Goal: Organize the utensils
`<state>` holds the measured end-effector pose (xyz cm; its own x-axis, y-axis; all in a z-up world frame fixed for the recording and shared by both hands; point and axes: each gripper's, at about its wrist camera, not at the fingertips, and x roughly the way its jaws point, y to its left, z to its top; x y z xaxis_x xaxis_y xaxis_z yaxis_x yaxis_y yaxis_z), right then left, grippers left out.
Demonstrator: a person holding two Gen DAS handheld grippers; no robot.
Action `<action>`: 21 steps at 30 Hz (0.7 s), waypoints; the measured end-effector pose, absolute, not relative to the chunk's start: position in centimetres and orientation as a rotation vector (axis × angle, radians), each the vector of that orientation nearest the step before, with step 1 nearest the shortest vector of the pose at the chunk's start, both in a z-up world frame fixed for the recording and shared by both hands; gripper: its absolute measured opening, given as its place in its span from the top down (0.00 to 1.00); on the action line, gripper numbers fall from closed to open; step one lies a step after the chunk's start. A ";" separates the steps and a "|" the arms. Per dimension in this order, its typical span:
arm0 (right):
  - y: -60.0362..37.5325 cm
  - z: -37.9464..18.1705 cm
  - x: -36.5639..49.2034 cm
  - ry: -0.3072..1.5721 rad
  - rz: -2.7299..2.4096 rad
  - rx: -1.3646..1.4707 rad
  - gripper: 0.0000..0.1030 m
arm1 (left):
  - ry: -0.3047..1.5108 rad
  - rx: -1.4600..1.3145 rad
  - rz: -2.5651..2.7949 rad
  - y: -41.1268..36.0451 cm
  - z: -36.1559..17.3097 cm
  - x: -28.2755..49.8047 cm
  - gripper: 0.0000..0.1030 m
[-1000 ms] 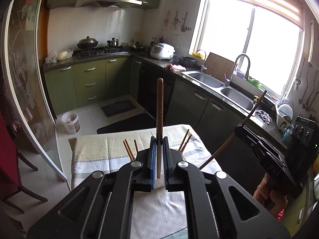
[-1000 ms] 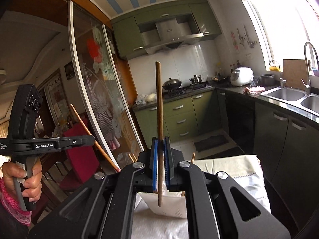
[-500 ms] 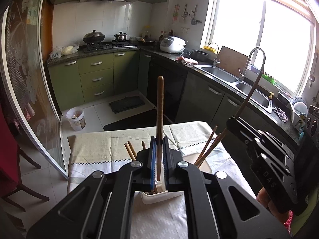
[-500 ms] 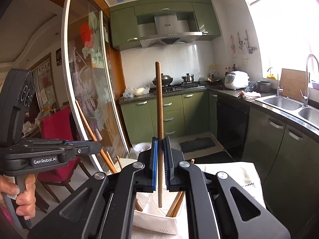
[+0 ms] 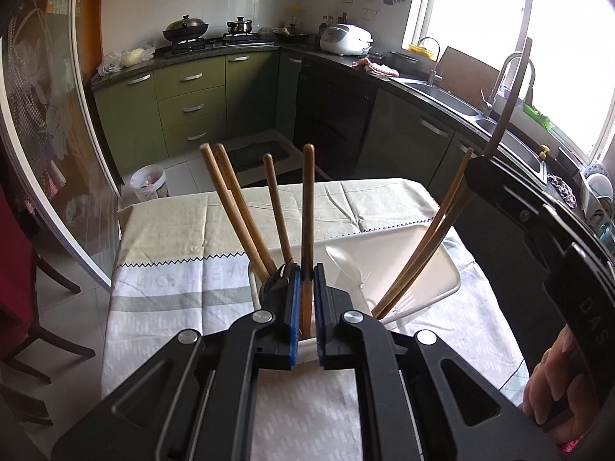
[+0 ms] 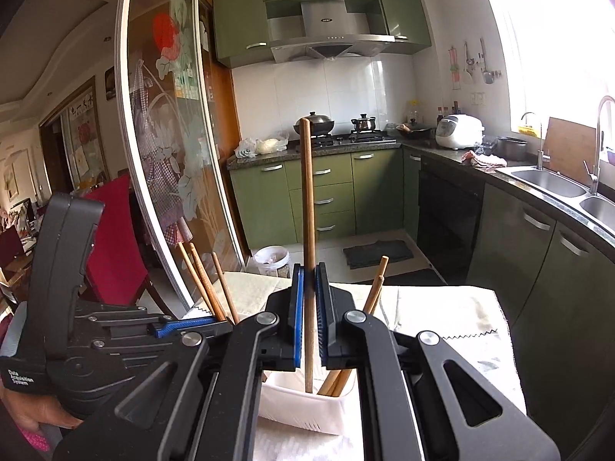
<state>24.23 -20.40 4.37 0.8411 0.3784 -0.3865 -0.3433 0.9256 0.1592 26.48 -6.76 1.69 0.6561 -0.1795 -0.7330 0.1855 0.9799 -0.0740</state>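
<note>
Left claw (image 5: 305,303) pinches one brown wooden chopstick (image 5: 307,207) upright at frame centre, tip lowered into the white plastic holder (image 5: 442,265) on the cloth-covered table (image 5: 173,238). Right claw (image 6: 309,307) clamps its own long wooden chopstick (image 6: 307,192) vertically, tip inside the holder, likely to drop in among the leaning sticks.

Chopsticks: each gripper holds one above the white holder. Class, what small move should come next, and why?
Probably lower a little more, then release. The left gripper and right gripper each clamp an upright chopstick whose lower end is at the holder, among others already standing there.
</note>
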 end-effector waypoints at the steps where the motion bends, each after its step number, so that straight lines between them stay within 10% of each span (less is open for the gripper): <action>1: -20.4 4.3 24.3 0.428 0.382 0.084 0.93 | 0.832 0.012 -0.205 -6.8 1.5 26.5 0.93; 11: -19.9 3.8 24.8 0.445 0.381 0.079 0.93 | 0.740 0.002 -0.188 -5.8 3.0 23.6 0.54; 21: -19.2 2.7 25.1 0.480 0.377 0.063 0.93 | 0.663 -0.006 -0.178 -3.5 3.3 18.7 0.48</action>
<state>25.10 -19.23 2.65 0.8194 0.3685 -0.4391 -0.3390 0.9292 0.1472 18.65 -3.54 3.28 0.7735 -0.1659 -0.6117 0.1623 0.9848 -0.0618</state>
